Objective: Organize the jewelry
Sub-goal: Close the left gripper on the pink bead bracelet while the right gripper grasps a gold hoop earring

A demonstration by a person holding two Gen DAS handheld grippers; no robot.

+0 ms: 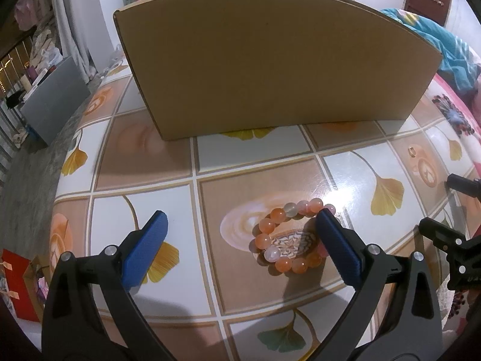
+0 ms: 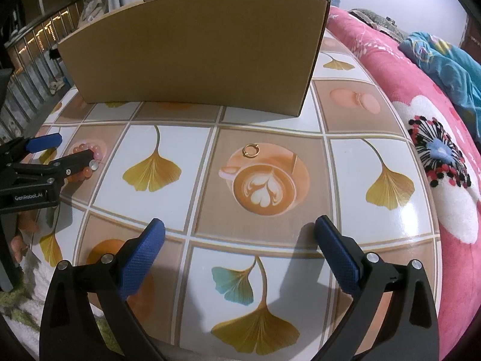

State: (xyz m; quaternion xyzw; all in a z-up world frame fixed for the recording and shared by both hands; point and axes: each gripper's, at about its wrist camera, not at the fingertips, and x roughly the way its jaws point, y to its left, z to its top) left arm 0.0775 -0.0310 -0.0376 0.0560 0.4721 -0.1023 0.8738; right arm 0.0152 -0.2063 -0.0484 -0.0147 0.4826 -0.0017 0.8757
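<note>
Left hand-held gripper [image 1: 240, 234] spread wide, nothing clamped; blue pads [image 1: 150, 249] over counter [image 1: 144, 150]. Orange-and-white bead bracelet [image 1: 288, 237] flat on counter, just inside right-side pad, partly hidden behind it; contact unclear. Right hand-held gripper [image 2: 240, 237] also spread wide, empty, above ginkgo-leaf print. Small gold ring [image 2: 250, 150] flat on counter on coffee-cup print, well ahead of right fingertips. Brown cardboard box [image 2: 195, 51] upright at counter's far side. Pink floral blanket [image 2: 436, 138] right of counter.

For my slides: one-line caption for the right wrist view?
Open right gripper faces a gold ring on the patterned table before a cardboard box.
</note>
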